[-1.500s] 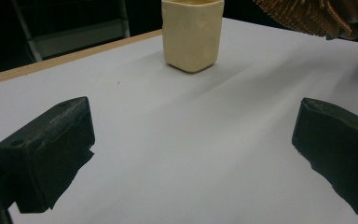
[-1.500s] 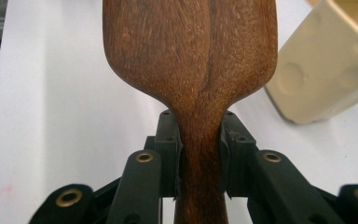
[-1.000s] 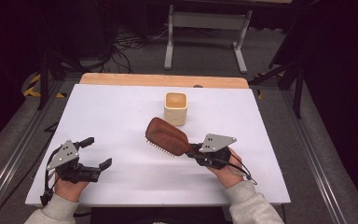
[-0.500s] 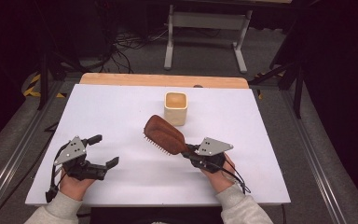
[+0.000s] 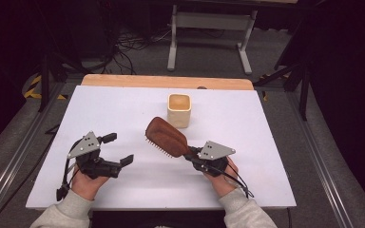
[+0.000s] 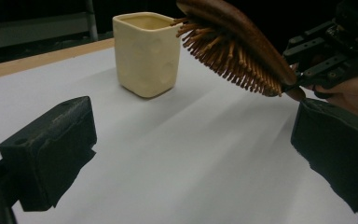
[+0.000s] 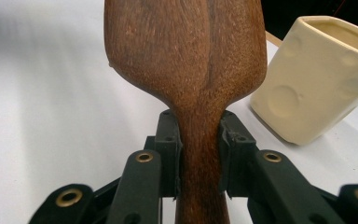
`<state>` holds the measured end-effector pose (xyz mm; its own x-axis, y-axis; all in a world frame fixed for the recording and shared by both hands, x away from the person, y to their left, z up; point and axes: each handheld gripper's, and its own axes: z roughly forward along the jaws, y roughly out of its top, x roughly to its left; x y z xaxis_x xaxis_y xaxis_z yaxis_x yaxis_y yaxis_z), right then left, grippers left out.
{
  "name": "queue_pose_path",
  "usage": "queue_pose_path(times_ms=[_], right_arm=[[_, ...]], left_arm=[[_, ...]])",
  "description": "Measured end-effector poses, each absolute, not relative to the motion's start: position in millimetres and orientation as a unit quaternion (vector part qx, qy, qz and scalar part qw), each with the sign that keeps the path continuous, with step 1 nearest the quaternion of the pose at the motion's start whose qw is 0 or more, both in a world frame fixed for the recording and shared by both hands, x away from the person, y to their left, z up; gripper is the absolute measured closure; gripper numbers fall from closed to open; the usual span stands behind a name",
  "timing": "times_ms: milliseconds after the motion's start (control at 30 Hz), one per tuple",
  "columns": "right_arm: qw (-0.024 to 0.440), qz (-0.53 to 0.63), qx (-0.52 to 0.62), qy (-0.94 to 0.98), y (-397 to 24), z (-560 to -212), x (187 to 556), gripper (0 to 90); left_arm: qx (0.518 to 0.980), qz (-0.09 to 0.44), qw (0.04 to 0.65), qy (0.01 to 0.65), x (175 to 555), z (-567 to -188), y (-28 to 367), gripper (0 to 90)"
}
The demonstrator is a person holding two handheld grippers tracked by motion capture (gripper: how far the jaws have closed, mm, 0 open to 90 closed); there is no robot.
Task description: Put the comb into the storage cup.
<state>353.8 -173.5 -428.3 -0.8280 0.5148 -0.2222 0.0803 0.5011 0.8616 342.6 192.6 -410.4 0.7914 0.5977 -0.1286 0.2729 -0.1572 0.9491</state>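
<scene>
A brown wooden hairbrush (image 5: 165,137) hangs above the white table, bristles facing down and left. My right gripper (image 5: 193,156) is shut on its handle (image 7: 200,154); both black pads press the wood in the right gripper view. The brush head (image 6: 235,44) reaches toward a cream square cup (image 5: 179,109) standing upright at the table's middle back. My left gripper (image 5: 119,148) is open and holds nothing, held low over the table's left front. In the left gripper view its two jaws stand wide apart, with the cup (image 6: 145,51) ahead.
The white table top (image 5: 266,123) ends in a wooden strip (image 5: 123,80) along its far edge. Beyond it stand a metal frame (image 5: 209,28) and cables on the floor. Metal rails run along both table sides.
My left gripper has moved right and a little up, toward the table's middle. The brush in my right gripper has shifted slightly left.
</scene>
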Motion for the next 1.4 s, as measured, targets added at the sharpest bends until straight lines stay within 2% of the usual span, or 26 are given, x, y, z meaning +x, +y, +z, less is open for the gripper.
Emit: queue_pose_path(times_ms=[667, 800, 1000, 1200, 1400], right_arm=[[0.236, 0.47, 0.175, 0.832, -173.0, -427.3, 352.9, 72.1], [0.236, 0.472, 0.173, 0.832, -172.7, -426.8, 352.2, 72.1], [0.239, 0.472, 0.171, 0.831, -172.6, -426.3, 351.8, 72.1], [0.237, 0.471, 0.17, 0.833, -171.5, -427.2, 351.9, 72.1], [0.241, 0.472, 0.168, 0.832, -171.6, -426.9, 351.3, 72.0]], left_arm=[[0.761, 0.084, 0.578, 0.283, 365.4, -397.7, 146.7, 0.0], [0.767, 0.053, 0.57, 0.291, 371.7, -397.5, 139.8, 0.1], [0.775, 0.056, 0.555, 0.295, 378.0, -397.7, 130.6, 0.3], [0.779, 0.035, 0.552, 0.295, 381.9, -397.2, 118.4, 2.8], [0.791, 0.057, 0.533, 0.295, 382.0, -394.1, 106.8, 3.7]])
